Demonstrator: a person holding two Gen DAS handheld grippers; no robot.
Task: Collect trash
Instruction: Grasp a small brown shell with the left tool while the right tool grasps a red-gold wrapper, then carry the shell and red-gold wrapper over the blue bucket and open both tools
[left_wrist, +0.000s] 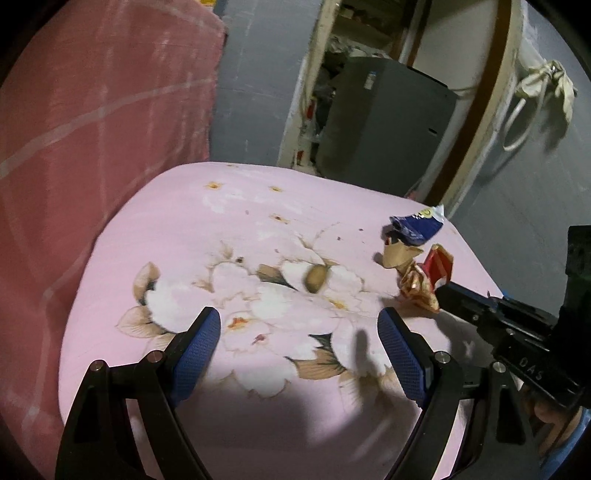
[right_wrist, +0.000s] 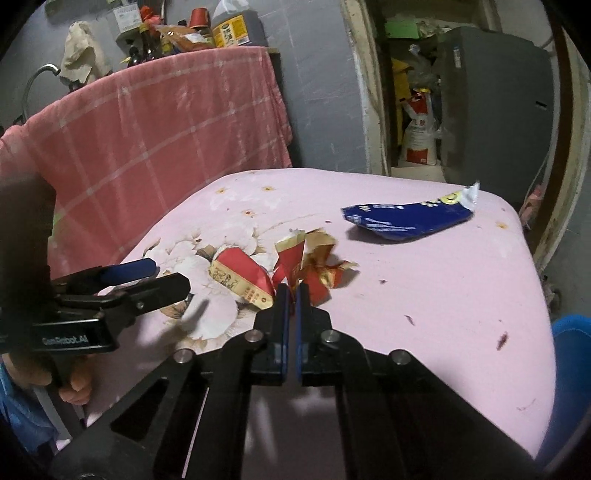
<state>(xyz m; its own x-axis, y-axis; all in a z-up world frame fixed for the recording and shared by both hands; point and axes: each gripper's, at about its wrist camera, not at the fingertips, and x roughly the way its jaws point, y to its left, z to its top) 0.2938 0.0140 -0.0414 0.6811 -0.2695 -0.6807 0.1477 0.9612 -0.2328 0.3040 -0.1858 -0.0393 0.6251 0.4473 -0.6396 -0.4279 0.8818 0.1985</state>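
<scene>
A torn red and gold paper box (right_wrist: 295, 266) lies on the pink floral tabletop (right_wrist: 443, 295); it also shows in the left wrist view (left_wrist: 421, 280). My right gripper (right_wrist: 293, 291) is shut on an edge of that box, and it shows in the left wrist view (left_wrist: 443, 295). A crumpled blue snack wrapper (right_wrist: 402, 219) lies beyond it near the far edge, seen too in the left wrist view (left_wrist: 417, 225). My left gripper (left_wrist: 299, 325) is open and empty over the printed flowers, left of the trash; it shows in the right wrist view (right_wrist: 162, 277).
A pink checked cloth (right_wrist: 166, 129) hangs over a counter at the left, with bottles and jars (right_wrist: 229, 29) on top. A grey cabinet (right_wrist: 495, 92) and a doorway with sacks stand behind the table. Small crumbs and stains (right_wrist: 502, 339) dot the tabletop.
</scene>
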